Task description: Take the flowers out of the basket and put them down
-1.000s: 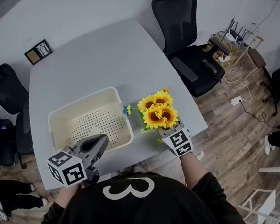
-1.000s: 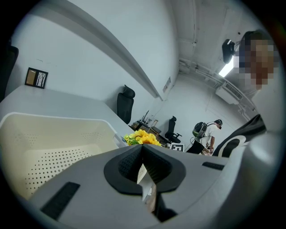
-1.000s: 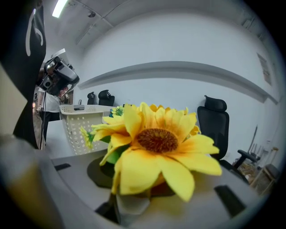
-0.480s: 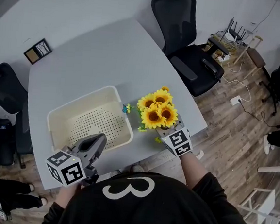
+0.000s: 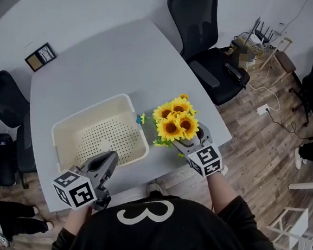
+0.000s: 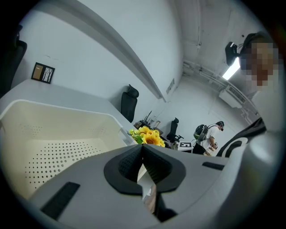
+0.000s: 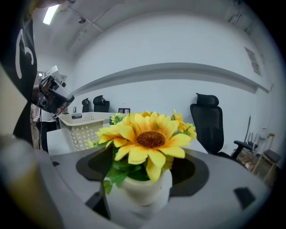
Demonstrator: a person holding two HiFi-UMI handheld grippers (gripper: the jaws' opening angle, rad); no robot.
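A bunch of yellow sunflowers (image 5: 174, 120) in a small white pot (image 7: 143, 192) stands on the grey table (image 5: 108, 57), just right of the cream perforated basket (image 5: 87, 112). My right gripper (image 5: 187, 139) sits around the pot; its jaws have just been opening, and both pads now stand clear of the pot's sides. In the right gripper view the flowers (image 7: 149, 138) fill the middle. My left gripper (image 5: 112, 157) hovers at the basket's near edge, shut, with nothing in it. The left gripper view shows the basket (image 6: 67, 120) and the flowers (image 6: 147, 136) beyond it.
Black office chairs stand at the table's far side (image 5: 207, 39) and at its left (image 5: 0, 108). A small framed picture (image 5: 41, 57) lies near the far left corner. The table's near edge runs just below the pot and basket.
The right gripper's jaws have spread apart and let go of the pot, and that hand has drawn back slightly. The flowers stay put on the table. The left gripper has not moved.
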